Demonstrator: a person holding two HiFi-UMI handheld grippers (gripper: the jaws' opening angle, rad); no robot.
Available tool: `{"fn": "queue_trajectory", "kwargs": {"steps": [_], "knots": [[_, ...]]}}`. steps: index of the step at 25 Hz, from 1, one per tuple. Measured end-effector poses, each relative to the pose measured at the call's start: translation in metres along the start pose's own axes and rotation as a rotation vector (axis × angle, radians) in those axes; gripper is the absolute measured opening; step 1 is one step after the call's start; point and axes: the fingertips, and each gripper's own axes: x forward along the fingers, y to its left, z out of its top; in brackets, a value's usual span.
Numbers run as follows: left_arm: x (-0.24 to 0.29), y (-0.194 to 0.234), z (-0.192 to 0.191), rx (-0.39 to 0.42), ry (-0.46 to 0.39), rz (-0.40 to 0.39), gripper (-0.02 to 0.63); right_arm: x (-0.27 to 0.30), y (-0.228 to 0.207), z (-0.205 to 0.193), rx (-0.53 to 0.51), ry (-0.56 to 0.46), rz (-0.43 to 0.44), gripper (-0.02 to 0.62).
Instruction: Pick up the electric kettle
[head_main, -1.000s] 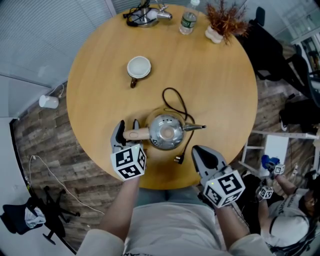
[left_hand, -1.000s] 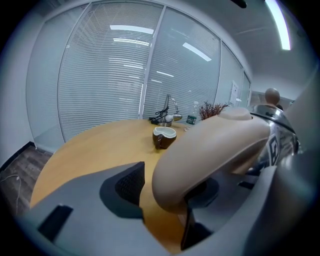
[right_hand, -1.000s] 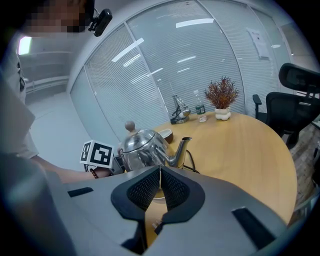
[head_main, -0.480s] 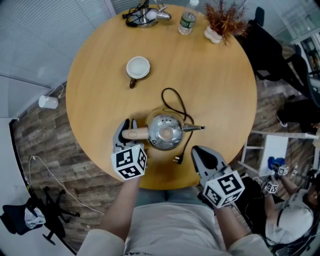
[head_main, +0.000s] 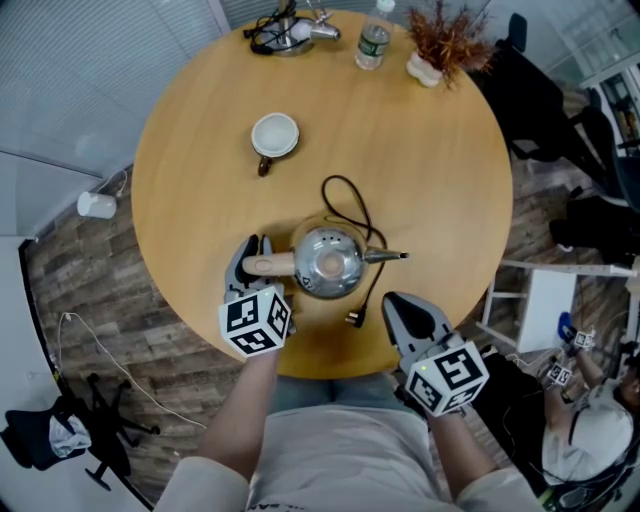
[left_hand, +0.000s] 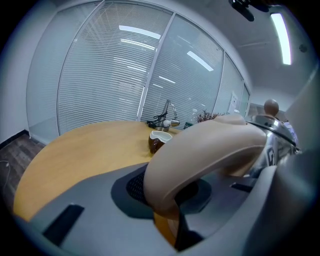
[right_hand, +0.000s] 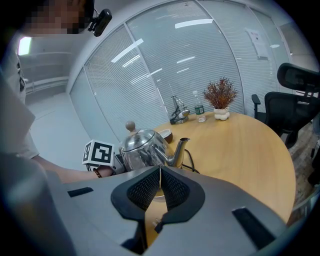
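A shiny steel electric kettle (head_main: 330, 262) stands on its base on the round wooden table (head_main: 200, 200), spout pointing right. Its beige handle (head_main: 268, 266) sticks out to the left. My left gripper (head_main: 252, 254) has that handle (left_hand: 210, 150) between its jaws, which are closing, and the pads press on it. The kettle body (left_hand: 274, 136) shows at the right of the left gripper view. My right gripper (head_main: 402, 302) hovers at the table's near edge, right of the kettle (right_hand: 142, 147), shut with nothing in it; in its own view the right gripper (right_hand: 160, 187) has its pads touching.
The kettle's black cord (head_main: 352, 205) loops behind it, with the plug (head_main: 355, 320) near the front edge. A white-lined cup (head_main: 277, 135) sits further back. A water bottle (head_main: 375, 40), a dried plant (head_main: 447, 40) and tangled cables (head_main: 285, 30) line the far rim. An office chair (head_main: 540, 100) stands right.
The left gripper's jaws have narrowed from wide apart onto the kettle handle. Both hands stayed where they were. The kettle has not moved.
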Motion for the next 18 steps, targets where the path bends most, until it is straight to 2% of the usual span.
{"fn": "queue_trajectory", "kwargs": {"steps": [8, 18], "knots": [[0.0013, 0.0047, 0.0009, -0.048, -0.001, 0.015, 0.067, -0.0003, -0.0028, 0.002, -0.002, 0.001, -0.003, 0.034], [0.0011, 0.0043, 0.0028, -0.049, 0.004, 0.032, 0.067, 0.0022, -0.0048, 0.0058, -0.001, -0.004, 0.003, 0.034]]}}
